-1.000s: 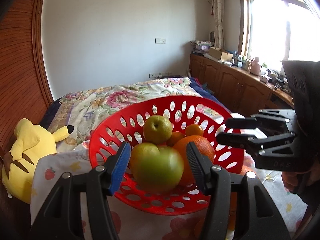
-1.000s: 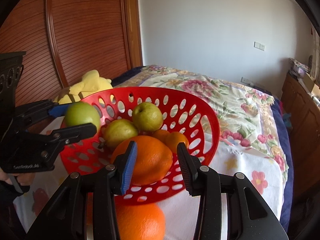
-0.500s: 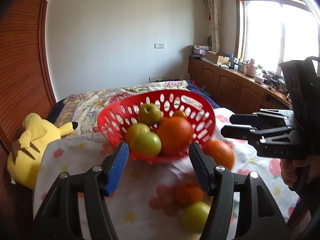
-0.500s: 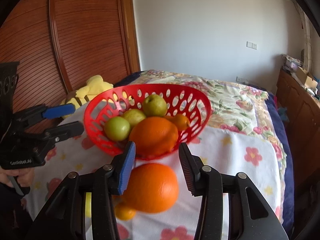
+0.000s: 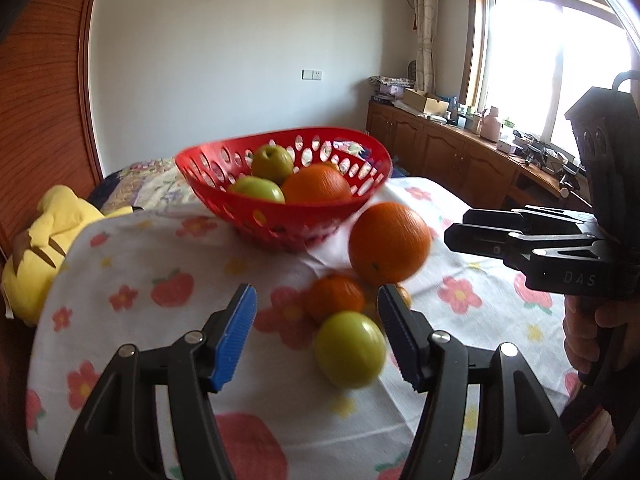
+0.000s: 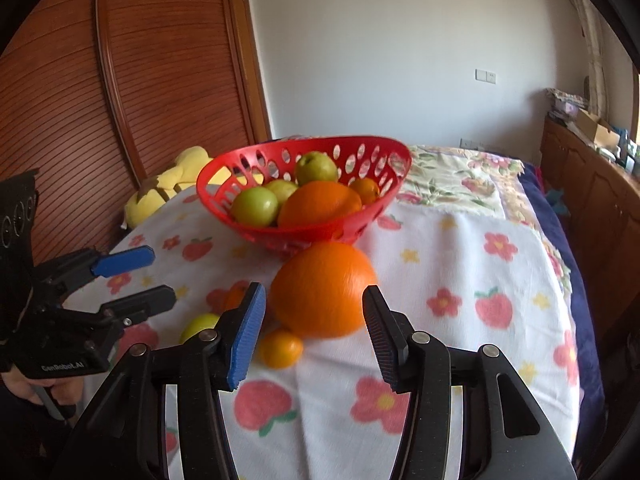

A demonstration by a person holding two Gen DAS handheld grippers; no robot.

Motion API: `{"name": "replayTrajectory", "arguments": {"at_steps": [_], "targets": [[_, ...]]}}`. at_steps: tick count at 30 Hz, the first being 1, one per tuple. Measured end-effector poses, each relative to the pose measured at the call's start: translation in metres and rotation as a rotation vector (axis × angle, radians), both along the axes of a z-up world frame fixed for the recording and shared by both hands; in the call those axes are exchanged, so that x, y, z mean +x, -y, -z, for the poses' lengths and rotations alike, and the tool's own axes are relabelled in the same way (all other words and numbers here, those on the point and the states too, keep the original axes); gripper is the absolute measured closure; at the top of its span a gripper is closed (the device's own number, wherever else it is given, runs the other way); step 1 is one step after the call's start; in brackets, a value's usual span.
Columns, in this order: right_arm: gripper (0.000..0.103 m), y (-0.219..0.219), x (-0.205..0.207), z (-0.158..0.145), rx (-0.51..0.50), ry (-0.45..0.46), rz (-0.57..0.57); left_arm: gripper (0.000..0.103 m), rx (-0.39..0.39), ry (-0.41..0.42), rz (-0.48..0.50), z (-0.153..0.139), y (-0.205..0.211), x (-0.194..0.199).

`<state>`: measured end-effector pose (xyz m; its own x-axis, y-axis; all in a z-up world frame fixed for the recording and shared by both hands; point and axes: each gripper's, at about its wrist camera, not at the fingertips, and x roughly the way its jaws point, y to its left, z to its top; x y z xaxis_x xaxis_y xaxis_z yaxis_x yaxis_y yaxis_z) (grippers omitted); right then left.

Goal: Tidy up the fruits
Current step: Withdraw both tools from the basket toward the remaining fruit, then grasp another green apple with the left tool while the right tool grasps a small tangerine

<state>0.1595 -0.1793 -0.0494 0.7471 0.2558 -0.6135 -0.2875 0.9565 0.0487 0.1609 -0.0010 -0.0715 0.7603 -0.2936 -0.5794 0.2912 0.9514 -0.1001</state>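
Note:
A red perforated basket [image 5: 280, 232] [image 6: 384, 160] stands on the flowered cloth and holds green apples and oranges. In front of it lie a big orange [image 5: 389, 243] [image 6: 324, 289], a small orange [image 5: 335, 297], a tiny orange [image 6: 280, 348] and a green apple [image 5: 350, 349] [image 6: 200, 326]. My left gripper [image 5: 316, 332] is open and empty, just before the green apple. My right gripper [image 6: 314, 328] is open and empty, with the big orange just ahead between its fingers. Each gripper shows in the other's view, the right [image 5: 480, 232] and the left [image 6: 140, 276].
A yellow plush toy [image 5: 44, 240] lies at the cloth's left edge by the wooden wall [image 6: 120, 100]. A floral bedspread [image 6: 452, 180] lies behind the basket. Wooden cabinets [image 5: 460, 160] with clutter stand along the right under the window.
Both grippers have pulled back and down from the basket. A green apple that sat between the left fingers a second ago now lies in the basket. The loose fruit in front has come into view.

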Motion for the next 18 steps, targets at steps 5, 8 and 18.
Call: {"name": "replayTrajectory", "arguments": {"at_steps": [5,8,18], "targets": [[0.051,0.000,-0.009,0.013,0.010,-0.020,0.007,0.039,0.000,-0.026,0.001,0.015,0.009,-0.005],[0.050,-0.001,-0.010,0.018,0.010,-0.027,0.010,0.039,-0.004,-0.038,0.006,0.019,0.012,-0.005],[0.050,-0.003,-0.016,0.031,0.033,-0.049,0.010,0.039,0.006,-0.066,0.026,0.022,0.019,-0.003]]}}
